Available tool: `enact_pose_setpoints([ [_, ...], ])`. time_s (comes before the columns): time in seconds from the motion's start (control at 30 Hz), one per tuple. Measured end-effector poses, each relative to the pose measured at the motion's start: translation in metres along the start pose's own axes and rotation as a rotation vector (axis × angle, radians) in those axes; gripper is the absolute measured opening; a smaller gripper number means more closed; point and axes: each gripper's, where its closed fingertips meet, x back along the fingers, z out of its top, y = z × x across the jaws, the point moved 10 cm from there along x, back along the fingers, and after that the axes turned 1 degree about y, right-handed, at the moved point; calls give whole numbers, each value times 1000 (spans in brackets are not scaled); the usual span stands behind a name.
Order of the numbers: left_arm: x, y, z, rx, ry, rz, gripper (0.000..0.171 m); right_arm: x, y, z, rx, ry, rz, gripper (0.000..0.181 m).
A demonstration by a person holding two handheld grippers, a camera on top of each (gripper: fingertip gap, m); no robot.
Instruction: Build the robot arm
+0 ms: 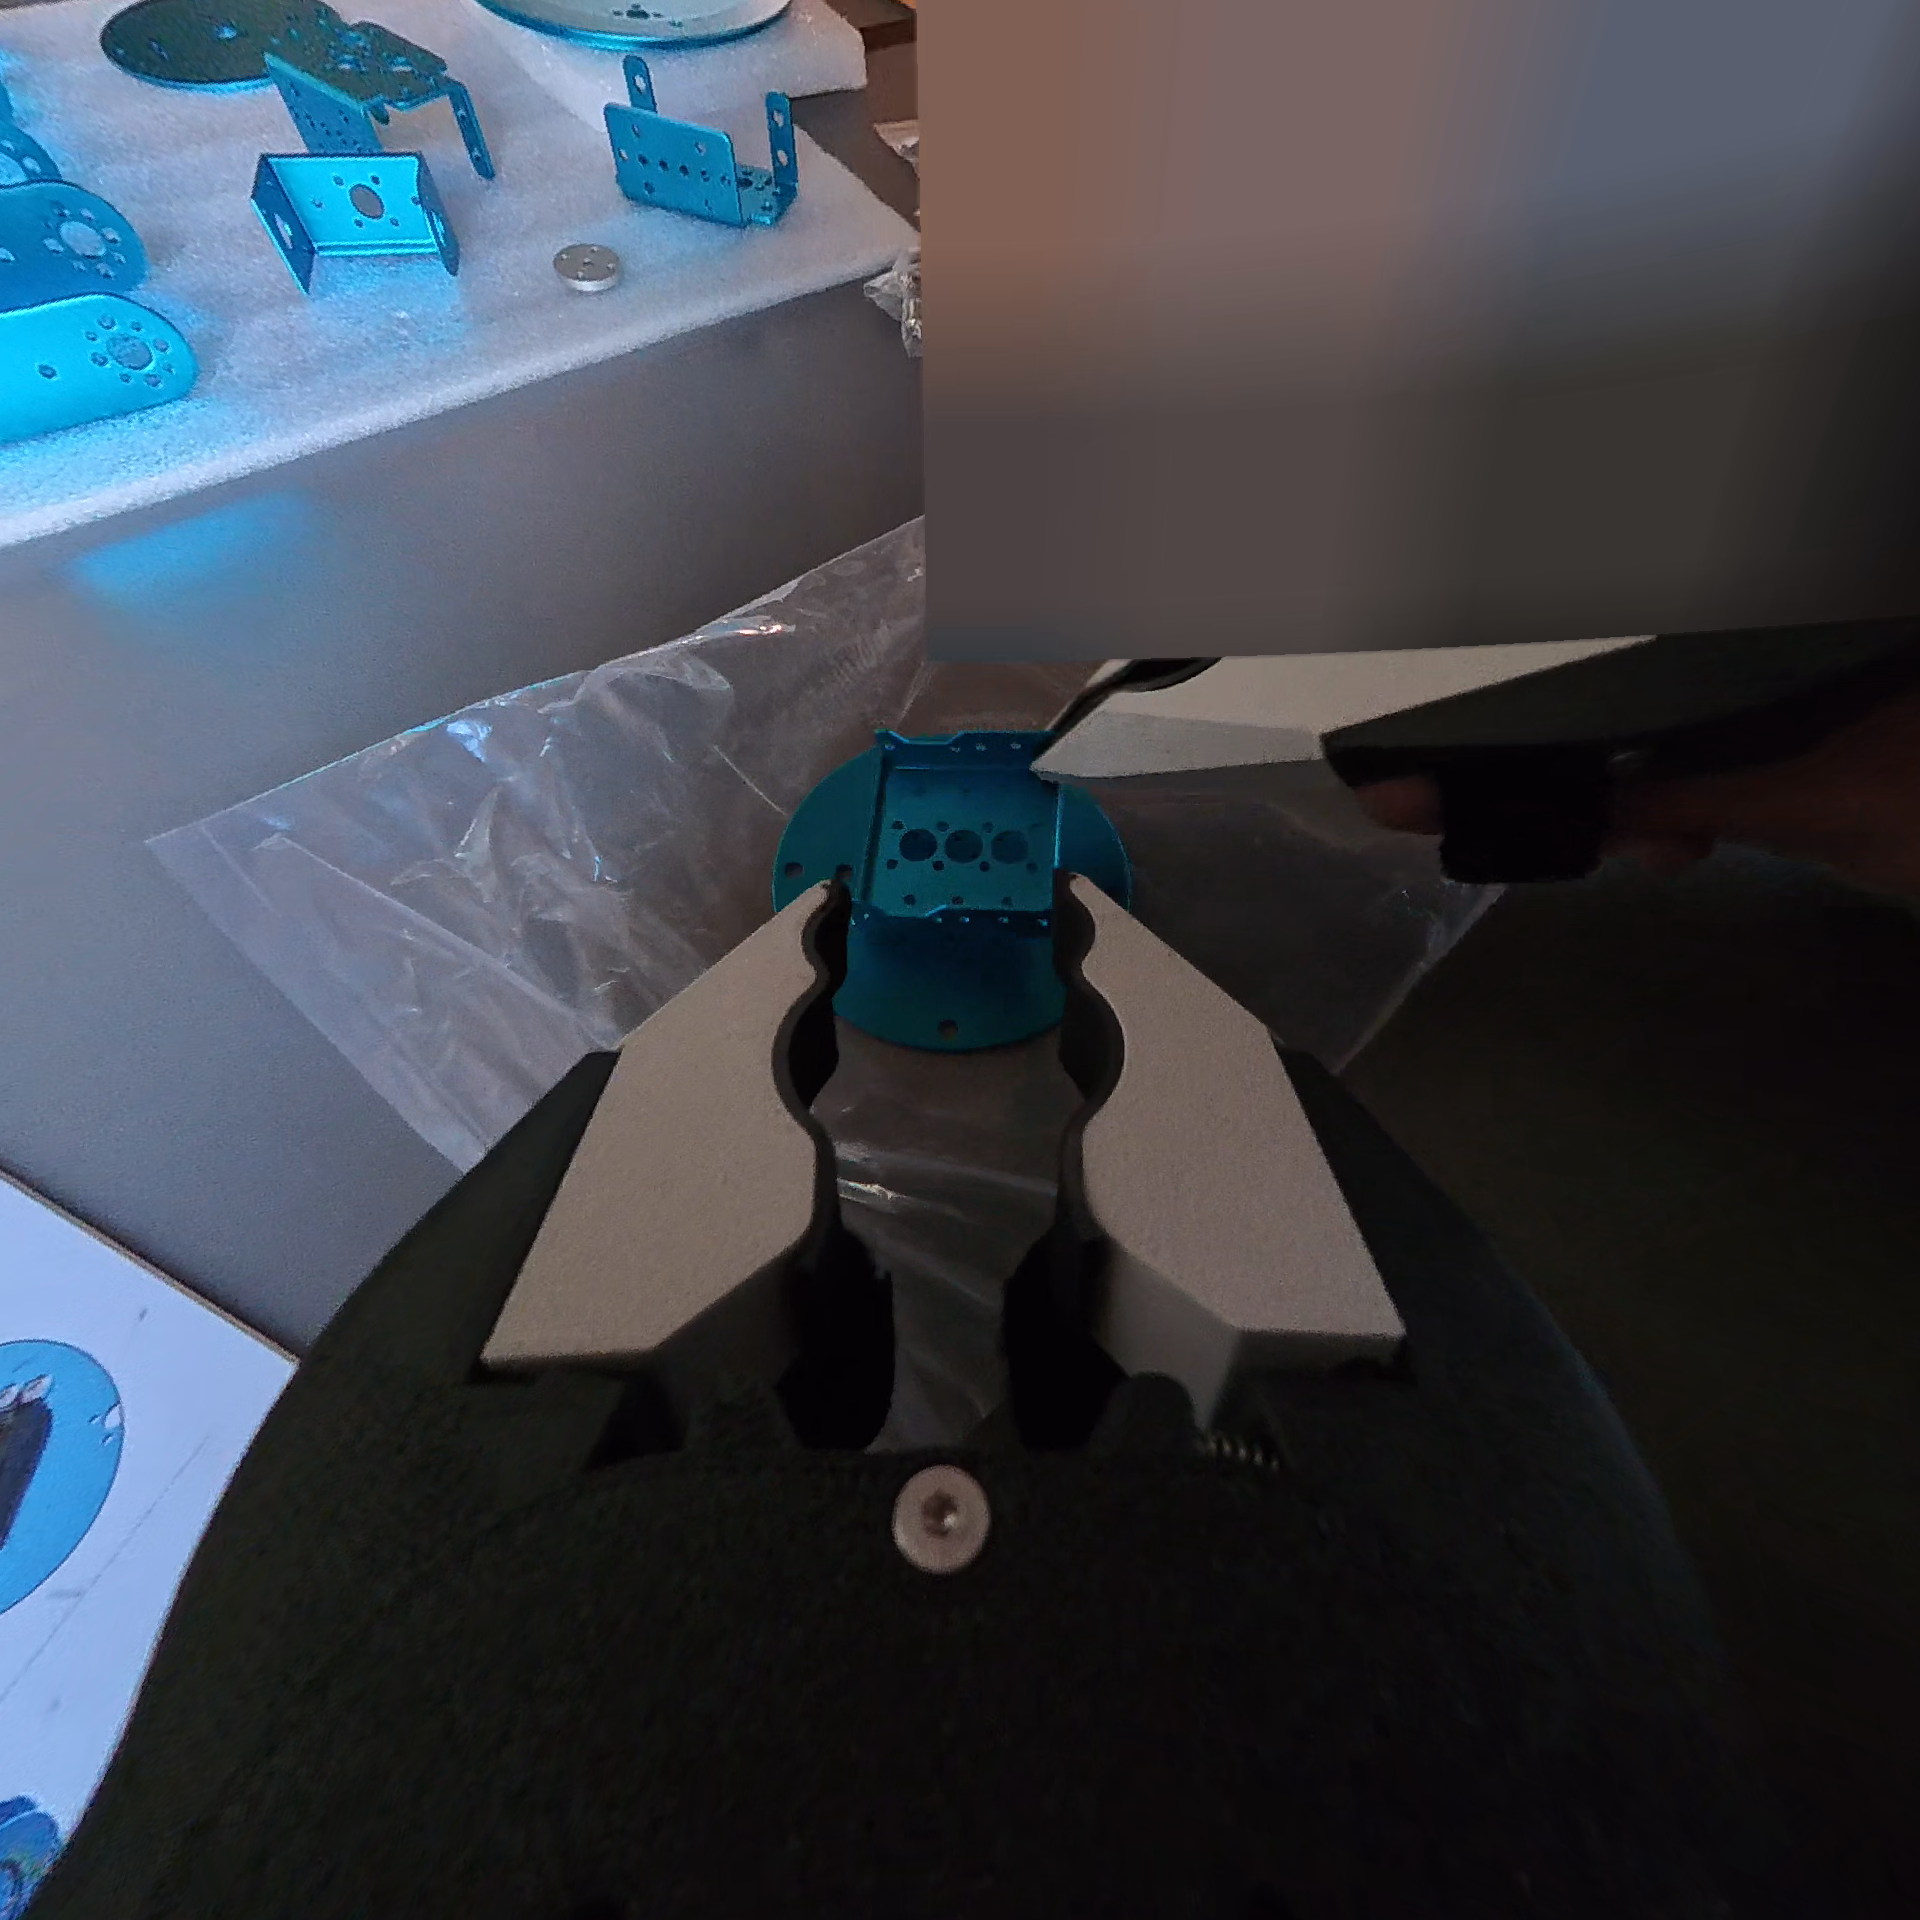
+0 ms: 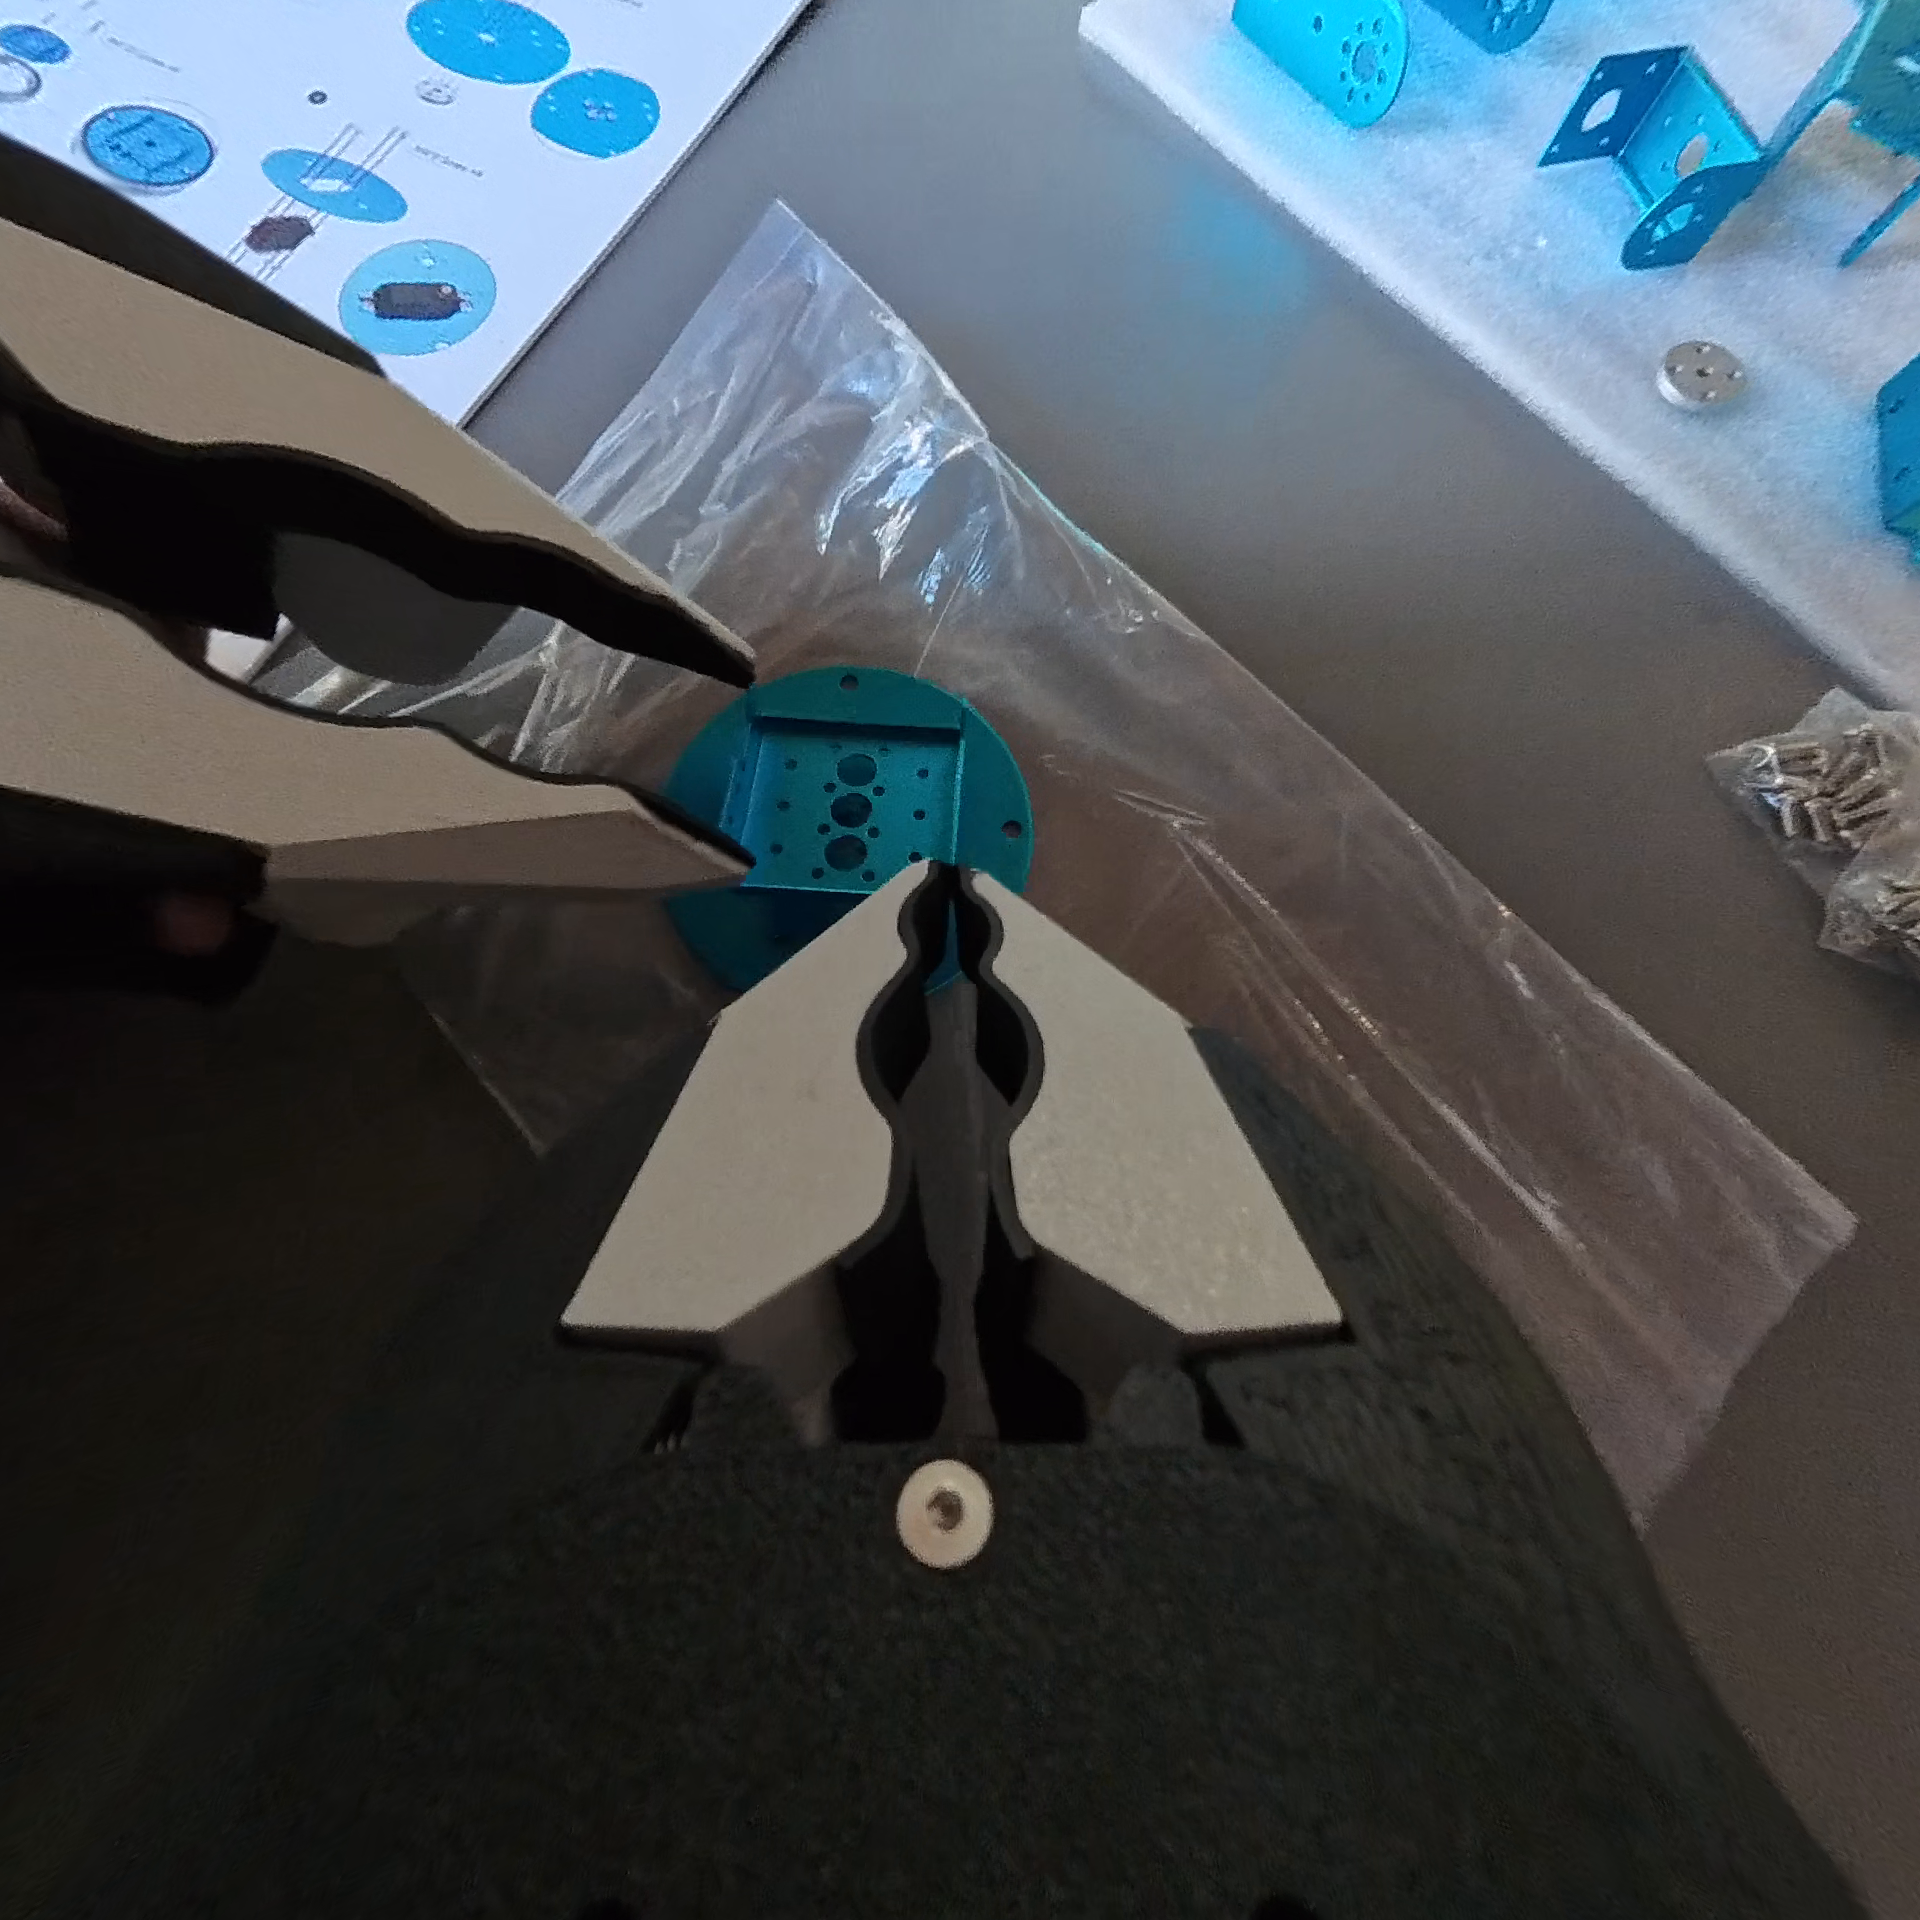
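A blue square bracket [image 1: 966, 842] with several holes sits on a blue round disc [image 1: 935, 997], on a clear plastic bag [image 1: 468, 883]. My left gripper [image 1: 954, 891] straddles the bracket's near end, its jaws against the two side walls. In the right wrist view it comes in from the left [image 2: 748, 767] at the bracket [image 2: 831, 800] and disc [image 2: 1003, 790]. My right gripper [image 2: 943, 871] is shut on a corner of the bracket's wall. Its tip shows in the left wrist view [image 1: 1039, 767] at the far right corner.
A white foam sheet [image 1: 499, 301] at the back holds several blue brackets and plates and a small silver hub [image 1: 587, 268]. A printed sheet with part pictures [image 2: 312, 156] lies beside the bag [image 2: 1143, 727]. Small bags of screws [image 2: 1808, 779] lie at the right. My hands' fingertips stand some 4 cm from each other.
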Motion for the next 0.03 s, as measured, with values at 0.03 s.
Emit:
enact_pose_setpoints([
  [0.03, -1, 0, -1, -3, -13, 4, 38, -1, -1, -2, -3, -3, 4, 0],
])
